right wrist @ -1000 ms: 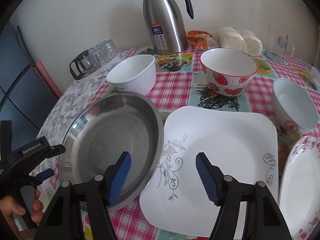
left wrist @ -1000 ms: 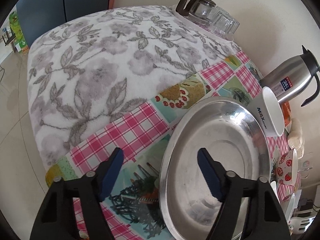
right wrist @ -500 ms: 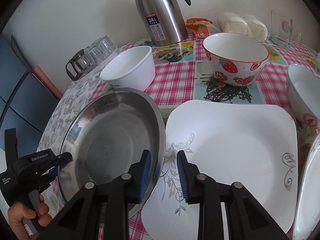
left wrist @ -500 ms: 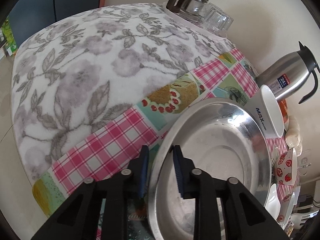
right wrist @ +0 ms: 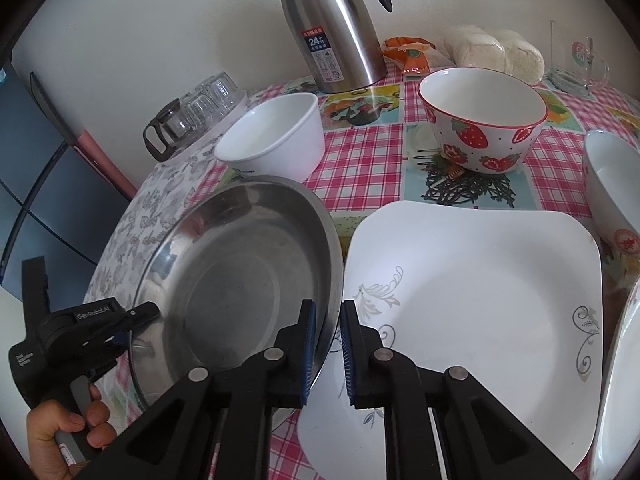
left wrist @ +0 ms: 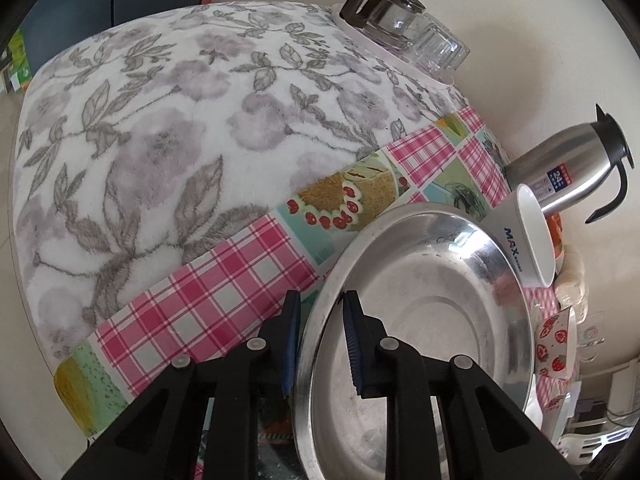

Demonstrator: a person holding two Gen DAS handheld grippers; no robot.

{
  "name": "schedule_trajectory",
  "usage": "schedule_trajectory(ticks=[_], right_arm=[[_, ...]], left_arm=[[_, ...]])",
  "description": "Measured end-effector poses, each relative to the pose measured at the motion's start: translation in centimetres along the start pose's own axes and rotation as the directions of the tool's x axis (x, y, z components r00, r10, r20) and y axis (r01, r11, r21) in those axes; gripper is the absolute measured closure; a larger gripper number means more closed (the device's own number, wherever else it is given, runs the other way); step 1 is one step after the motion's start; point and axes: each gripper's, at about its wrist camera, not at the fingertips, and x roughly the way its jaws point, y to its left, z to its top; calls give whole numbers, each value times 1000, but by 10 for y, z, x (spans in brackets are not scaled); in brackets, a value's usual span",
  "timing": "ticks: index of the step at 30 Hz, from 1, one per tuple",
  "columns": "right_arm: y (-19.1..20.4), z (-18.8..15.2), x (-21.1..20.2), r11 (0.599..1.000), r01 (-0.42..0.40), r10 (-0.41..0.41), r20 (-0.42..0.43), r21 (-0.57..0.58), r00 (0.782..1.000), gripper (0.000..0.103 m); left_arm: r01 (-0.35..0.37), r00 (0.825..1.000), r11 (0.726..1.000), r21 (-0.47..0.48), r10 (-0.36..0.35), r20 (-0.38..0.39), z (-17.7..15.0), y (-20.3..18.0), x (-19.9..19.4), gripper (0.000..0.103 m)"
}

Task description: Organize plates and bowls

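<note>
A round steel plate lies on the checked tablecloth, its right rim over the left edge of a white square plate. My left gripper is shut on the steel plate's left rim, one pad inside and one outside. My right gripper is shut on its right rim in the same way. The right wrist view also shows the left gripper at the far rim, held by a hand. Behind the plates stand a white bowl and a strawberry bowl.
A steel thermos, upturned glass cups, wrapped buns and a glass mug line the wall side. Another bowl and a patterned plate sit at the right. A floral cloth covers the table's left end.
Both grippers stood open astride the steel plate's rims a second ago. Both have closed onto those rims, and each camera has tipped a little.
</note>
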Motion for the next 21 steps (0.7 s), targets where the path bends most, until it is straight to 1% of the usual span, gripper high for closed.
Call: schedule_trajectory(ticks=[5,9,12,15,21], right_arm=[[5,4,-13,999,-51,51,42,5,998,89],[14,5,-21,998,-27,30,63,-53,998,89],[13,8,-26,998,-46,49,73,-46,996,89],[14,10,-32,997,-48,53,86,-55,995,89],[17,10,-43,995,-52,60,101,-82,993,89]], left_arm=[[49,999,998,-43,-49,-4,2,5,-4,81],[67,998,997,-36,-67,8,2,4,-11,82],[87,996,995,-43,-87,3,3,4,-12,82],[105,994,993,-60,-105,-1,2,5,-15,82],[136,990,989,-48,-135,33,4,0,-33,82]])
